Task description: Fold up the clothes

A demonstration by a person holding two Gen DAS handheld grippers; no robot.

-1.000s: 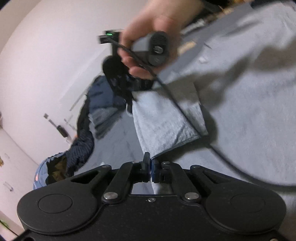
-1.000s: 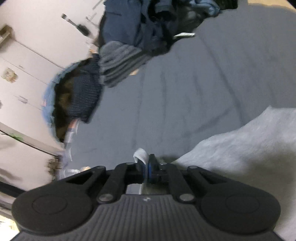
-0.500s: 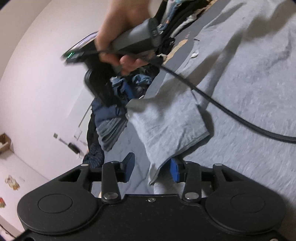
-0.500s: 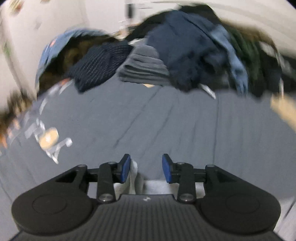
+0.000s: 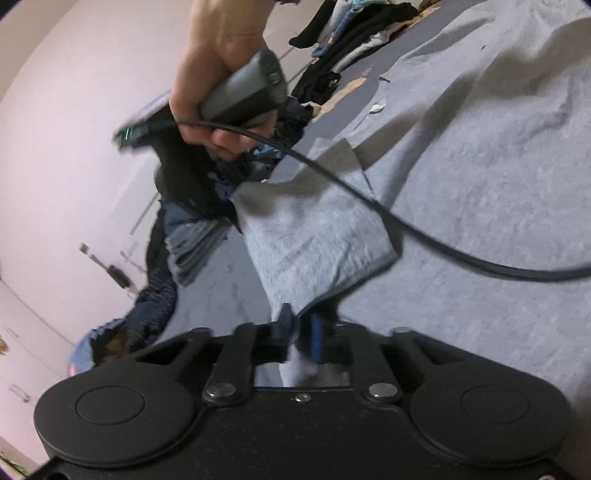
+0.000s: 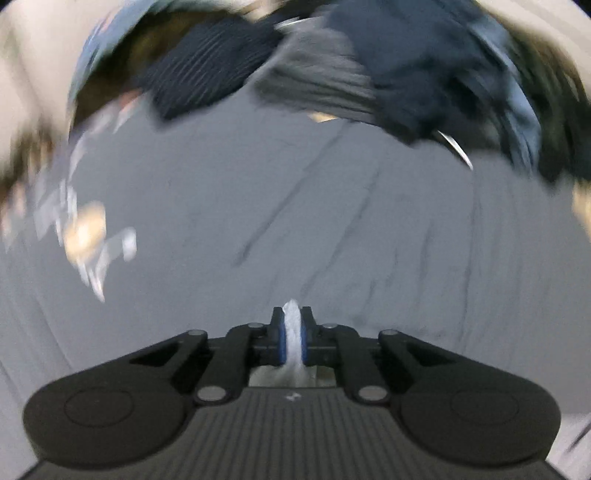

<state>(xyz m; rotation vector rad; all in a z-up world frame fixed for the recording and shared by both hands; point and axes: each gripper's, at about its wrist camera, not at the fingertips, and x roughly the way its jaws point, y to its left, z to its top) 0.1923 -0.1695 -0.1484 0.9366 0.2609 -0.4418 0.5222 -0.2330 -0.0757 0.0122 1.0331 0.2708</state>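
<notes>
A light grey garment (image 5: pixel 480 166) lies spread over the grey bed sheet (image 6: pixel 258 203). One folded flap of it (image 5: pixel 317 236) is lifted between the two grippers. My left gripper (image 5: pixel 301 325) is shut on the flap's near corner, and cloth bunches between its blue pads. In the left wrist view a hand (image 5: pixel 218 74) holds the right gripper body (image 5: pixel 184 177) at the flap's far corner. In its own blurred view, the right gripper (image 6: pixel 293 332) is shut on a thin fold of the pale grey cloth (image 6: pixel 293 314).
A heap of dark blue, grey and striped clothes (image 6: pixel 369 66) lies beyond the garment near the wall (image 5: pixel 74 110). More dark clothes (image 5: pixel 354 26) lie at the far edge. A black cable (image 5: pixel 406 229) from the right gripper hangs across the garment.
Both grippers opened about half a second ago and have shut again on the grey flap. The right gripper has rolled and moved, lifting its corner.
</notes>
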